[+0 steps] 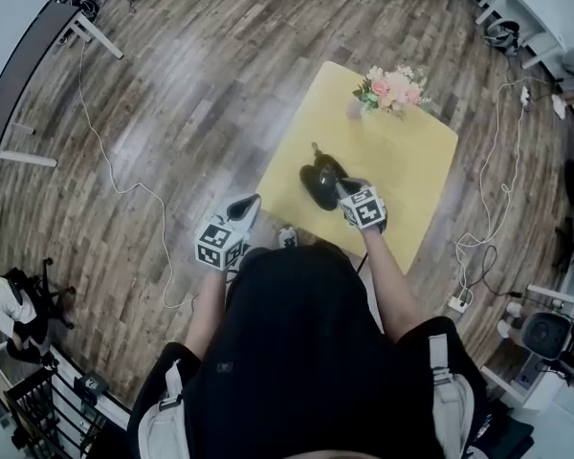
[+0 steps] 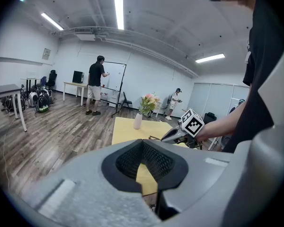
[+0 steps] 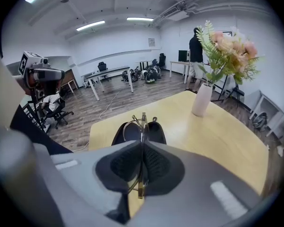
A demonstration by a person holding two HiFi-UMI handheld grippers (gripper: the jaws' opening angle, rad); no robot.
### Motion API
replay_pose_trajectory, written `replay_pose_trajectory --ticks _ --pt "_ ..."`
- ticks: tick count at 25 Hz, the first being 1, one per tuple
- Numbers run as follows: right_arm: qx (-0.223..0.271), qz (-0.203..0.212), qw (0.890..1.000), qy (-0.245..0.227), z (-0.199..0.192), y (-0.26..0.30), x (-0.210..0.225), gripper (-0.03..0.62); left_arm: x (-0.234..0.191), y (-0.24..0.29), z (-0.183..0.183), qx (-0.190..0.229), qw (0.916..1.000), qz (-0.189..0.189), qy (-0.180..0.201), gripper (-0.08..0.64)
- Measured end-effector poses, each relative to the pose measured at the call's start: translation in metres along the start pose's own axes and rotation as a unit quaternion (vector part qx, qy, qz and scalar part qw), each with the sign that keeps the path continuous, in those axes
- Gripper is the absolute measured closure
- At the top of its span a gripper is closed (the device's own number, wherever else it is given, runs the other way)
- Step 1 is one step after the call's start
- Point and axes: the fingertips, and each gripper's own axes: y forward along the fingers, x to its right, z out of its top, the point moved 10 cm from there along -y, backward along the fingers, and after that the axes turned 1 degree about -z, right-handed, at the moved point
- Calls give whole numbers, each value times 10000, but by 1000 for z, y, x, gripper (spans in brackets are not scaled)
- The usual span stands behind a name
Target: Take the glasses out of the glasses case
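A black glasses case lies open near the front left of the yellow table. My right gripper is directly over it, shut on thin metal-framed glasses. The frame is pinched edge-on between the pads, its lens rims just above the open case. In the right gripper view the right gripper hides the near half of the case. My left gripper hangs off the table's left edge over the floor. Its jaws stand slightly apart with nothing between them.
A white vase of pink flowers stands at the table's far edge, beyond the case. Cables trail over the wooden floor at left, and an office chair sits at the near left. A person stands at a whiteboard far off.
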Motion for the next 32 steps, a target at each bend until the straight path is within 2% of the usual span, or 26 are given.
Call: replay_pose_trajectory --ticks 9,19,32 --pt "264 16 9995 -163 -20 -49 4 574 45 3 4 0 10000 64 14 549" --pt "731 75 9961 -486 -23 -108 12 574 96 7 10 64 9998 201 58 549" --pt "1154 526 9877 -919 -41 -141 19 574 159 1 -4 136 9975 697 11 549"
